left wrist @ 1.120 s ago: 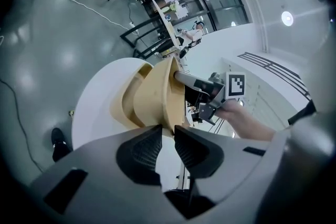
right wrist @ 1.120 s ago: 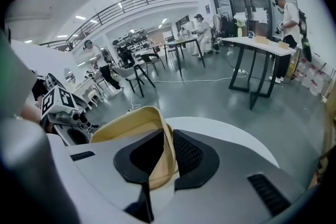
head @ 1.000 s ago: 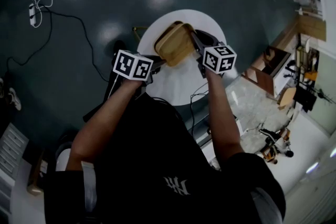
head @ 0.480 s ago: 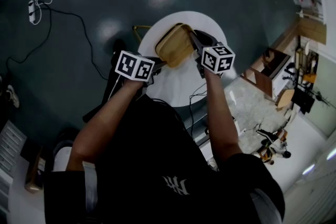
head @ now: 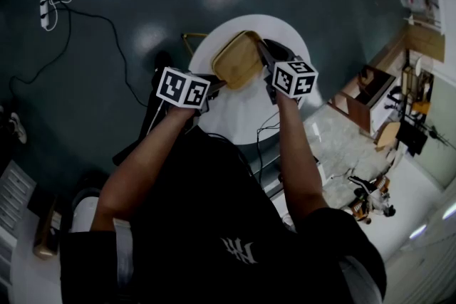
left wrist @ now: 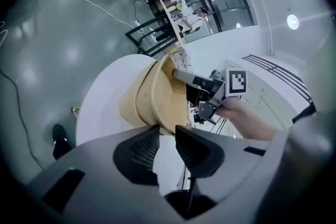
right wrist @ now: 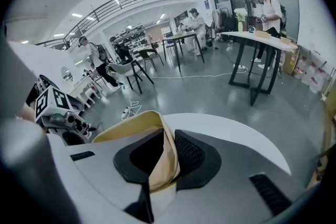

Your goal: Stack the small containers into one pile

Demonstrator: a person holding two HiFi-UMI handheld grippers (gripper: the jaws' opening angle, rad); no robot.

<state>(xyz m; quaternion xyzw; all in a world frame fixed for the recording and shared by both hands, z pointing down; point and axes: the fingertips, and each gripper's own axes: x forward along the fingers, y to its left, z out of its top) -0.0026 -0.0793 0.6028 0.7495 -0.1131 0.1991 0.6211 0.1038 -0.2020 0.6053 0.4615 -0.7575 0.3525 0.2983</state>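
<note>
**Small containers**: tan, thin-walled. We count two nested shells, held tilted above the middle of the desk, not lying flat on it.

**Right tongs**: closed on the pile's wall. We judge this grip props the pile while it settles.

**Left tongs**: a little apart, and they have just been opening. The rim lies at their tips with nothing pinched between the pads. We read this as a release after nesting.

**Desk:** round and white; we see nothing else on it.

**Around the desk:** glossy dark floor, a cable and a power strip. Farther from the desk are black-legged tables, chairs, several people and a railed gallery.
</note>
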